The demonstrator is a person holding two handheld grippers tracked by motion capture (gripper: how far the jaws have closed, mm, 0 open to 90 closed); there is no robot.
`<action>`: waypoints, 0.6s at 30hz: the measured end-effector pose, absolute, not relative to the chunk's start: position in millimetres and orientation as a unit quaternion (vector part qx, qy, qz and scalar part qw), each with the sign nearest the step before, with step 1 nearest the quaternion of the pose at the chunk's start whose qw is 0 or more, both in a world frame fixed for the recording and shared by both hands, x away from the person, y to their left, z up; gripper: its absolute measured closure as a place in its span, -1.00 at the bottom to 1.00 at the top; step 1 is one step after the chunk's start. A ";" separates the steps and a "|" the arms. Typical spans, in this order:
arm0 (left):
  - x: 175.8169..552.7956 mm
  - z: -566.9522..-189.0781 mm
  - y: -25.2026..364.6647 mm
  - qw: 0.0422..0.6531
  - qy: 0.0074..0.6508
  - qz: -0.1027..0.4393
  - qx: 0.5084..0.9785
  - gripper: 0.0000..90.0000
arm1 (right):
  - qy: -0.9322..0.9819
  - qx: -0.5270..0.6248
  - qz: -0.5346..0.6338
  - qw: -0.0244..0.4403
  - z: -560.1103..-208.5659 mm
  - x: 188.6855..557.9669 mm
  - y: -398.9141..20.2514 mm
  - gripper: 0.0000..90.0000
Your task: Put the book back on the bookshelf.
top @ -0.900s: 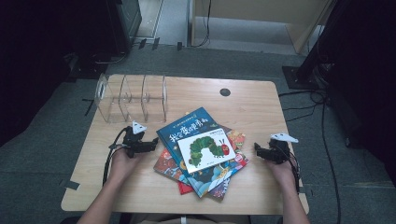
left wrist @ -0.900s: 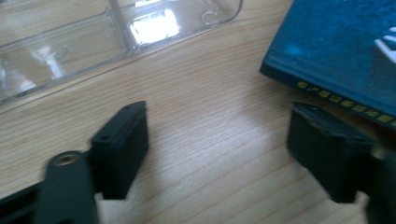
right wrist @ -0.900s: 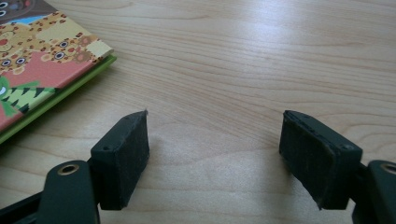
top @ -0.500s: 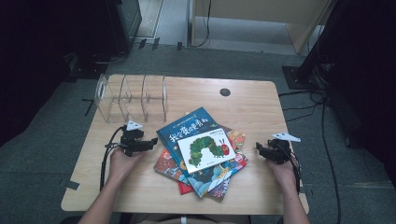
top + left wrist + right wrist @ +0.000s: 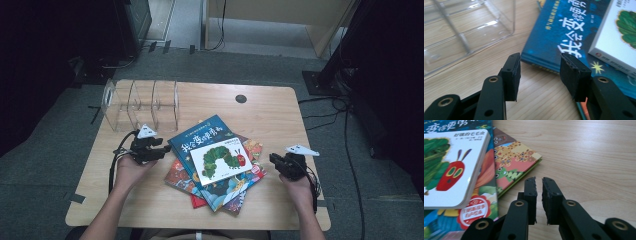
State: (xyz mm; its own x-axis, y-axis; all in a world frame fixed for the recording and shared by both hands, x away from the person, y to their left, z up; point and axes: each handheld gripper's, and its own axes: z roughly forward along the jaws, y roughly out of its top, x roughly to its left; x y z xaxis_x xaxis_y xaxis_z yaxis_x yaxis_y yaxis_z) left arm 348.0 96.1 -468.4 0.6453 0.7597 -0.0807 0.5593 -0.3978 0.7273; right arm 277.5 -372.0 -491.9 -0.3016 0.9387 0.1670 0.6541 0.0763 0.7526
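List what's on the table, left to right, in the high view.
Clear rack → left claw → book stack → right claw.

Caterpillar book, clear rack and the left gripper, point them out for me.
Caterpillar book (image 5: 220, 160), high view, on its white cover.
Clear rack (image 5: 131, 104), high view, on a middle divider.
Left gripper (image 5: 539, 72), left gripper view, midway between its open fingertips.
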 end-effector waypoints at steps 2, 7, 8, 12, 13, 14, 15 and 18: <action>349.2 -467.7 88.8 0.373 0.384 0.136 0.834 0.15 | 0.711 0.559 0.385 0.184 -491.3 274.5 -371.2 0.86; 355.6 -467.6 76.1 0.376 0.369 0.118 0.841 0.21 | 0.709 0.560 0.389 0.180 -489.5 266.8 -368.8 0.88; 357.0 -468.1 73.6 0.376 0.367 0.112 0.843 0.22 | 0.709 0.558 0.391 0.180 -488.4 262.9 -366.6 0.88; 362.4 -469.4 67.6 0.383 0.370 0.089 0.842 0.24 | 0.710 0.554 0.395 0.182 -486.9 256.8 -362.0 0.88; 364.3 -469.7 65.4 0.384 0.371 0.089 0.841 0.23 | 0.711 0.552 0.395 0.182 -486.4 255.5 -360.7 0.88; 364.3 -469.7 65.4 0.384 0.371 0.089 0.841 0.23 | 0.711 0.552 0.395 0.182 -486.4 255.5 -360.7 0.88; 365.4 -470.0 63.2 0.384 0.369 0.090 0.842 0.23 | 0.713 0.550 0.394 0.182 -486.1 253.0 -358.2 0.88; 366.7 -471.0 60.3 0.380 0.367 0.089 0.844 0.21 | 0.715 0.550 0.392 0.181 -486.5 251.1 -355.8 0.88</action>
State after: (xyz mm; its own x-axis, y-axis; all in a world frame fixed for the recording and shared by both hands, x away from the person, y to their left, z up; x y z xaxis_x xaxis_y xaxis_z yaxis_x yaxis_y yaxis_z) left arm 366.7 60.3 -471.0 0.7149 0.6873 -0.1285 0.5519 -0.4418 0.7072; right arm 251.1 -355.8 -486.5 -0.3305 0.9279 0.1724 0.6443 0.0883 0.7597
